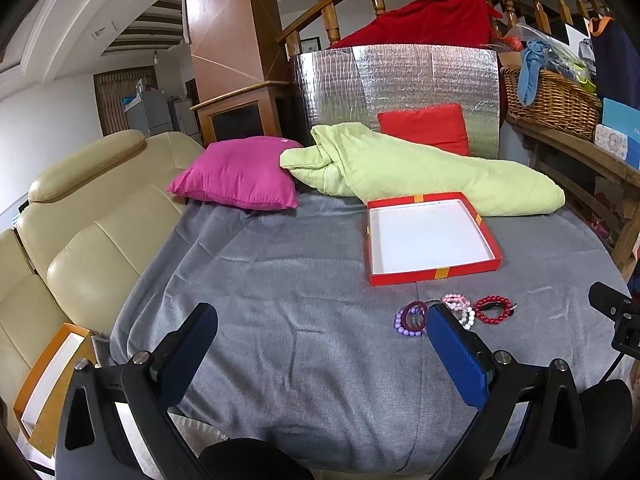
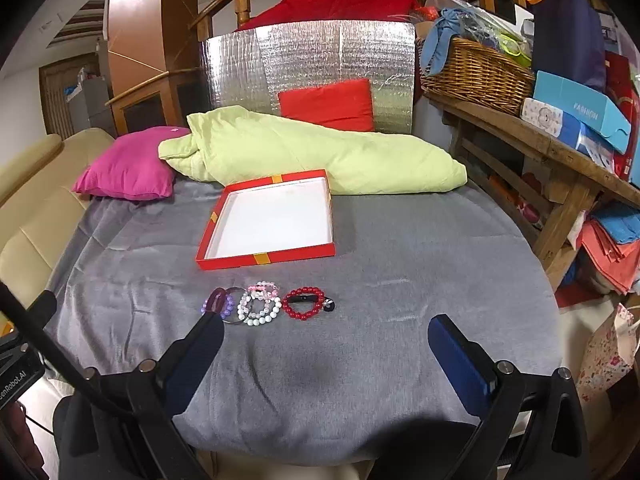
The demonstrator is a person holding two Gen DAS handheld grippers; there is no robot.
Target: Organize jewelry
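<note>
Both tools spread wide, nothing gripped yet.
Bracelets (image 2: pixel 264 306) lie clustered on the grey tabletop (image 2: pixel 400 248), red box (image 2: pixel 268 220) empty at their 12 o'clock; next, likely a pinch on one bracelet.

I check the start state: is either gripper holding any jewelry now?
No. The left gripper and right gripper are open and empty; the bracelets lie on the grey cloth.

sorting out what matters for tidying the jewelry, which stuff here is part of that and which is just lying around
Part of the job:
red bead bracelet
white bead bracelet
pink bead bracelet
purple bead bracelet
open red box

Just lying about:
magenta pillow
green quilt
red cushion
wicker basket
</note>
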